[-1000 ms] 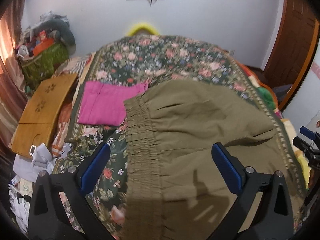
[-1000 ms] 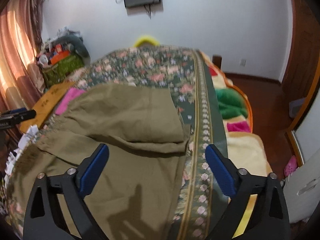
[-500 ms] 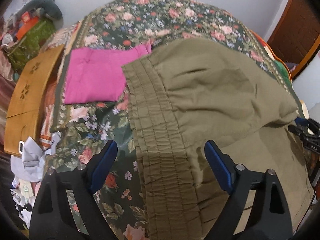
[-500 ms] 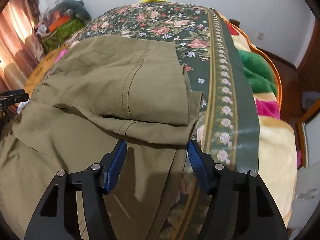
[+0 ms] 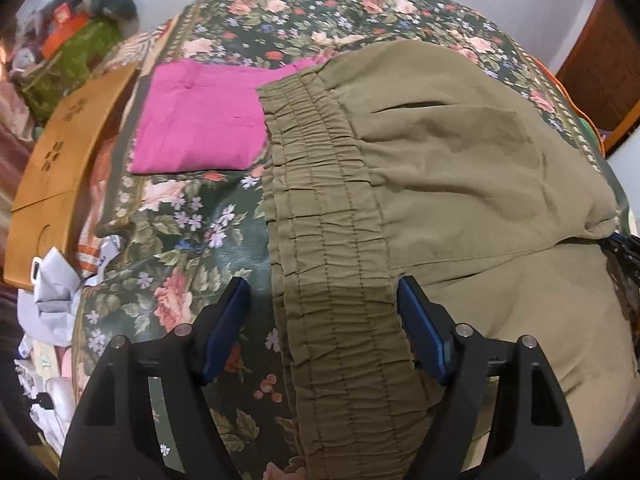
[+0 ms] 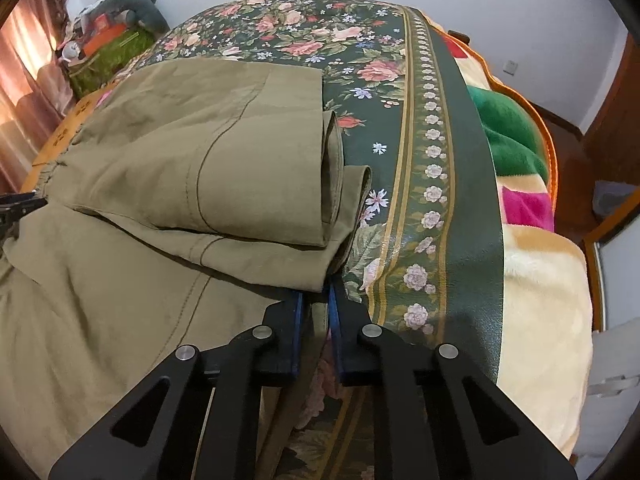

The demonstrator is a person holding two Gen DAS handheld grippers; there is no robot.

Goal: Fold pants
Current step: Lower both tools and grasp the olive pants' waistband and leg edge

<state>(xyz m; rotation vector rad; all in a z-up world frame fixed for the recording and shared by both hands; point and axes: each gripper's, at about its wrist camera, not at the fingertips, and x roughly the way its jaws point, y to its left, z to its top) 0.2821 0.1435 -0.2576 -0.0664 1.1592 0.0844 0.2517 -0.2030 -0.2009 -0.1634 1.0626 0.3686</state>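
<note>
Olive-green pants (image 5: 460, 168) lie on the floral bedspread, partly folded, with the elastic waistband (image 5: 332, 240) running toward me. My left gripper (image 5: 324, 300) is open, its blue pads straddling the waistband just above it. In the right wrist view the pants (image 6: 168, 168) show the folded leg ends at the right. My right gripper (image 6: 316, 304) is shut on the pants' right edge beside the folded leg hems (image 6: 340, 200).
A folded magenta garment (image 5: 200, 120) lies left of the waistband. A wooden board (image 5: 68, 160) and white clutter (image 5: 52, 292) sit off the bed's left side. A green bag with stuff (image 5: 76, 48) stands far left. Colourful blankets (image 6: 516, 152) lie at the bed's right edge.
Both grippers moved down and closer to the pants. The right gripper closed from wide open onto the pants' edge. The left jaws narrowed around the waistband but stay open.
</note>
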